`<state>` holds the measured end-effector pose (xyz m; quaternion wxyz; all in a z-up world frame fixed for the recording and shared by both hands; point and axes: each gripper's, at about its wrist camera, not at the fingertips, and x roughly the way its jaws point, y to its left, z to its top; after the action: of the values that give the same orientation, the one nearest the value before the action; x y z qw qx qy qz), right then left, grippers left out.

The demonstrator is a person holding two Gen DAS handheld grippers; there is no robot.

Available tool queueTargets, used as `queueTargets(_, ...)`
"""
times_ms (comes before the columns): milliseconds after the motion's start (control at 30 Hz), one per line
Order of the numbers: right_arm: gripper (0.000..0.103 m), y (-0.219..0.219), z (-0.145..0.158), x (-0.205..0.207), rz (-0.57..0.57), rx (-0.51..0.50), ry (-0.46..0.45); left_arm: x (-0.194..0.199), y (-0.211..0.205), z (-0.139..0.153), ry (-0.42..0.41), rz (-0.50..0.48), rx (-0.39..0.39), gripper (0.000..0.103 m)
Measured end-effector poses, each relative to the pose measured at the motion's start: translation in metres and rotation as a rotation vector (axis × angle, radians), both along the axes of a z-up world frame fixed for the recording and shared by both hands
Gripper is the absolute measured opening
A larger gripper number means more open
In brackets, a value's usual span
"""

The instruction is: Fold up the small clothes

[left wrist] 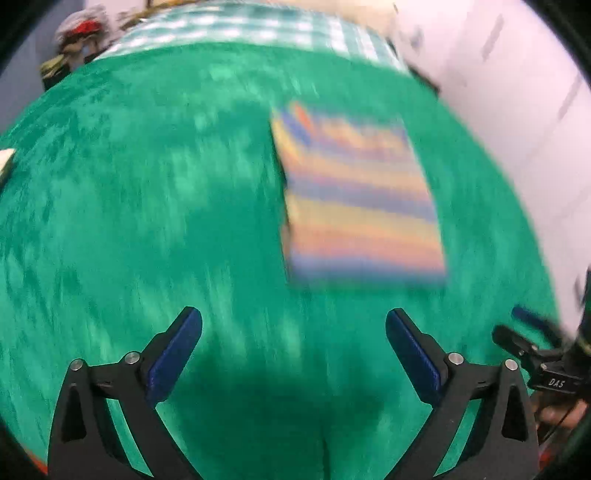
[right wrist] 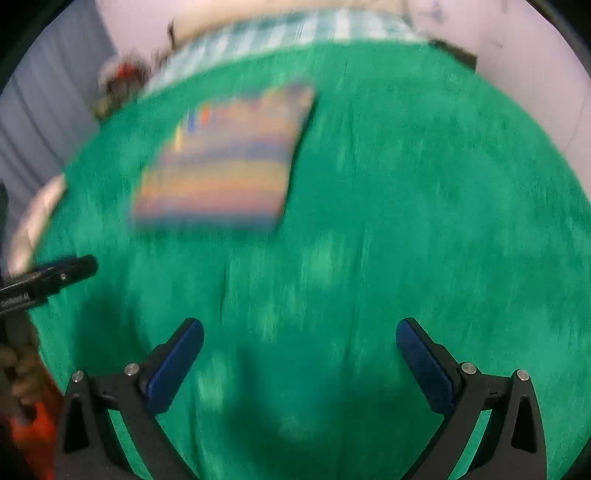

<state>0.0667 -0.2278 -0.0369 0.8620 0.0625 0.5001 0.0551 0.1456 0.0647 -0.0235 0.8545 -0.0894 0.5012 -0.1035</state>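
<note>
Green fuzzy cloth [left wrist: 147,206] filling most of both views, smeared by motion. Beyond its far edge, a green-and-white checked fabric [left wrist: 236,26] along the top of the frame; pale wall [left wrist: 517,110] at upper right in the left wrist view, grey pleated curtain [right wrist: 40,103] at left in the right wrist view. Blurred clutter with a red patch [left wrist: 79,31] at upper left.

Lying flat on the green cloth, a folded striped garment [left wrist: 358,199], right of centre in the left wrist view and upper left of centre [right wrist: 225,162] in the right wrist view. Roughly rectangular, long axis running from near edge toward the far checked fabric (slightly tilted), stripes crossing it sideways in orange, yellow and blue. Details lost to blur.

Left gripper [left wrist: 293,325] spread wide, empty, hanging above bare green cloth near the garment's near edge, apart from it. Right gripper [right wrist: 299,334] likewise spread wide and empty, well apart from the garment.
</note>
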Motion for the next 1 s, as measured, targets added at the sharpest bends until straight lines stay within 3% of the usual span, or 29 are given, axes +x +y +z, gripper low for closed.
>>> queueTargets(133,0.103,-0.024,0.005,0.093,-0.057,0.205,-0.041,0.084,0.002,-0.012,0.003,0.003,-0.042,0.1)
queueTargets(267,0.101,-0.021,-0.043,0.172,-0.093,0.343,0.064,0.143,-0.005,-0.072,0.184,0.022,-0.048,0.095)
queueTargets(333,0.099,-0.011,-0.061,0.19,-0.099,0.368,0.09,0.149,-0.008,-0.082,0.182,0.054,-0.075,0.093)
queueTargets(367,0.091,-0.003,-0.063,0.196,-0.092,0.336,0.065,0.15,-0.015,-0.08,0.151,0.033,-0.09,0.084)
queueTargets(400,0.056,0.007,-0.061,0.201,-0.064,0.294,0.034,0.151,-0.024,-0.079,0.149,-0.011,-0.099,0.041)
queueTargets(433,0.033,0.019,-0.06,0.205,-0.015,0.269,0.021,0.154,-0.034,-0.08,0.163,-0.059,-0.114,0.013)
queueTargets(500,0.026,0.042,-0.052,0.21,0.031,0.153,0.017,0.155,-0.051,-0.069,0.15,-0.085,-0.031,0.012)
queueTargets(567,0.025,0.054,-0.029,0.205,0.079,0.082,-0.04,0.147,-0.059,-0.042,0.083,-0.115,-0.001,0.012)
queueTargets(767,0.025,0.053,0.073,0.171,0.151,0.091,-0.26,0.111,-0.056,0.056,-0.139,-0.141,-0.029,0.013)
queueTargets(800,0.025,0.052,0.08,0.168,0.15,0.092,-0.273,0.108,-0.054,0.063,-0.155,-0.141,-0.028,0.018)
queueTargets(833,0.026,0.049,0.085,0.165,0.146,0.096,-0.276,0.107,-0.055,0.061,-0.14,-0.136,-0.018,0.037)
queueTargets(867,0.031,0.042,0.083,0.165,0.131,0.099,-0.253,0.108,-0.058,0.05,-0.106,-0.136,-0.005,0.058)
queueTargets(900,0.051,0.038,0.076,0.167,0.12,0.097,-0.215,0.108,-0.061,0.036,-0.06,-0.124,0.021,0.097)
queueTargets(933,0.068,0.029,0.065,0.164,0.093,0.076,-0.161,0.102,-0.061,0.02,-0.022,-0.099,0.052,0.098)
queueTargets(967,0.099,0.019,0.048,0.155,0.044,0.022,-0.1,0.085,-0.056,0.002,0.0,-0.074,0.079,0.094)
queueTargets(1000,0.103,0.012,0.04,0.142,0.023,-0.01,-0.084,0.067,-0.054,-0.014,0.027,-0.076,0.092,0.089)
